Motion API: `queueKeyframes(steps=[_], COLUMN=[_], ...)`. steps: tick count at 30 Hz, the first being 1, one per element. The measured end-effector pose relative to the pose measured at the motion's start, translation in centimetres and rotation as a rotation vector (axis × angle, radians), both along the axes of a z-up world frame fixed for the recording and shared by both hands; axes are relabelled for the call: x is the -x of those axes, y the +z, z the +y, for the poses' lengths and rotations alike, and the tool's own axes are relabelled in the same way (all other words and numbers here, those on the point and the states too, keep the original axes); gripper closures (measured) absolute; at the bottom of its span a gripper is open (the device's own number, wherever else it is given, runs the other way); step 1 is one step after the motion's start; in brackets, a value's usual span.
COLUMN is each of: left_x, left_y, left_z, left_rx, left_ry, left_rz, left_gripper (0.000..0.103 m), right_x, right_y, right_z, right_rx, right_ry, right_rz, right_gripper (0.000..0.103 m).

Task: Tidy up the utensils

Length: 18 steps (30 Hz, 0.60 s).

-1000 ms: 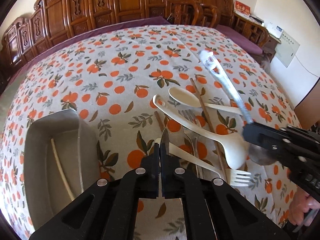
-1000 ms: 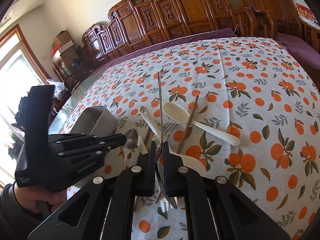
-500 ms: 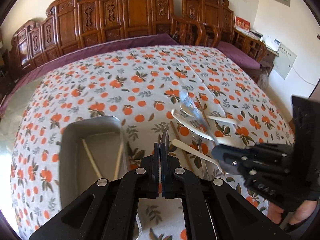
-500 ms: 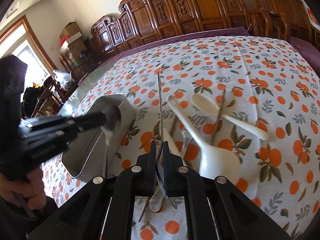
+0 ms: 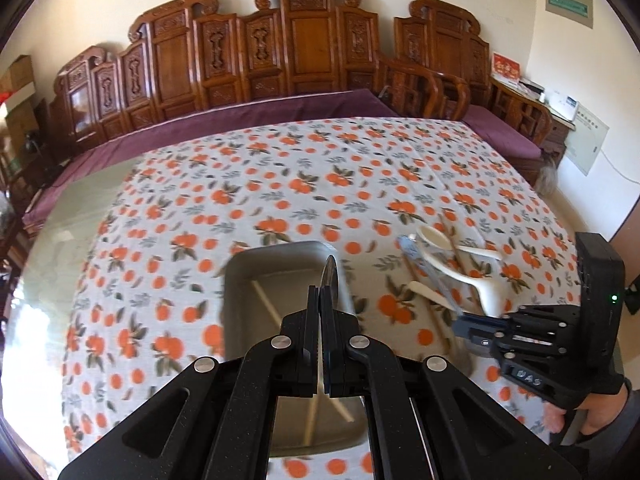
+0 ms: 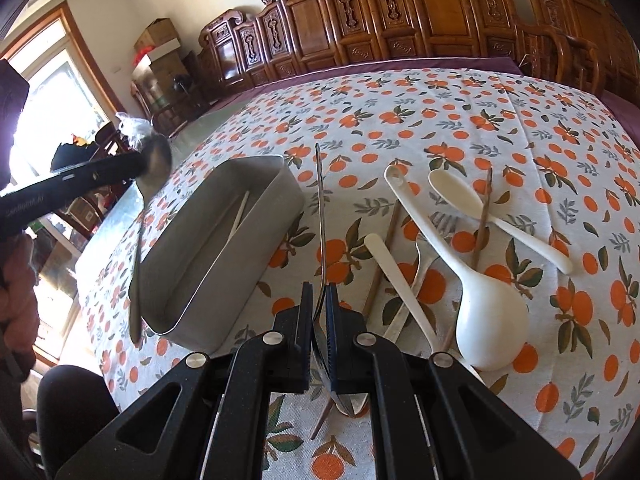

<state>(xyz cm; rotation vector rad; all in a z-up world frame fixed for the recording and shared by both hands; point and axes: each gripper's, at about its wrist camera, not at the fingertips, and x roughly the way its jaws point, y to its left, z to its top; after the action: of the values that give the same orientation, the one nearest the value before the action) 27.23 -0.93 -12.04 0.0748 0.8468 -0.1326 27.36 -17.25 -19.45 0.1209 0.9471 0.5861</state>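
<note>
Utensils are split between your clamped grippers: your left gripper (image 5: 322, 320) pinches a metal spoon (image 6: 154, 160) above the tray (image 6: 256, 168) for dropping, while your right gripper (image 6: 319, 328) pinches a second metal spoon (image 6: 320, 216) beside it.

- The rectangular grey metal tray (image 6: 224, 240) sits on the orange-patterned tablecloth (image 6: 460, 120), left of the loose utensils in the right wrist view.
- Two pale chopsticks (image 5: 268, 302) lie inside the tray.
- The large white plastic ladle (image 6: 476, 300) lies right of the tray; the smaller white plastic spoon (image 6: 492, 216) lies right of the ladle.
- A brown wooden chopstick (image 6: 482, 220) crosses that spoon.
- A metal fork (image 6: 424, 256) lies partly under the ladle's handle.
- Carved wooden chairs (image 5: 312, 48) stand behind the table.
</note>
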Motion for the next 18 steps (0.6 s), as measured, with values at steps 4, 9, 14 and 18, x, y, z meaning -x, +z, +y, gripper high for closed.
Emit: queueKeyframes(steps=[4, 9, 14, 18], left_x=[-0.6, -2.0, -3.6, -4.1], left_y=[-0.5, -2.8, -6.0, -7.7], left_z=[1.2, 1.9, 2.2, 2.2], left_rx=[-0.053, -0.122, -0.16, -0.16], left_ry=[0.021, 0.036, 0.047, 0.05], left_rz=[-0.001, 0.03, 0.087, 0.115], left_gripper=[0.103, 0.103, 0.103, 0.103], right_x=[-0.1, 0.0, -0.1, -0.1], right_y=[-0.1, -0.2, 0.0, 0.1], right_z=[0.1, 0.4, 0.4, 0.4], right_rx=[0.002, 0.003, -0.005, -0.012], right_ry=[0.002, 0.013, 0.017, 0.02], right_rz=[0.002, 0.002, 0.001, 0.001], right_gripper=[0.095, 0.095, 0.095, 0.095])
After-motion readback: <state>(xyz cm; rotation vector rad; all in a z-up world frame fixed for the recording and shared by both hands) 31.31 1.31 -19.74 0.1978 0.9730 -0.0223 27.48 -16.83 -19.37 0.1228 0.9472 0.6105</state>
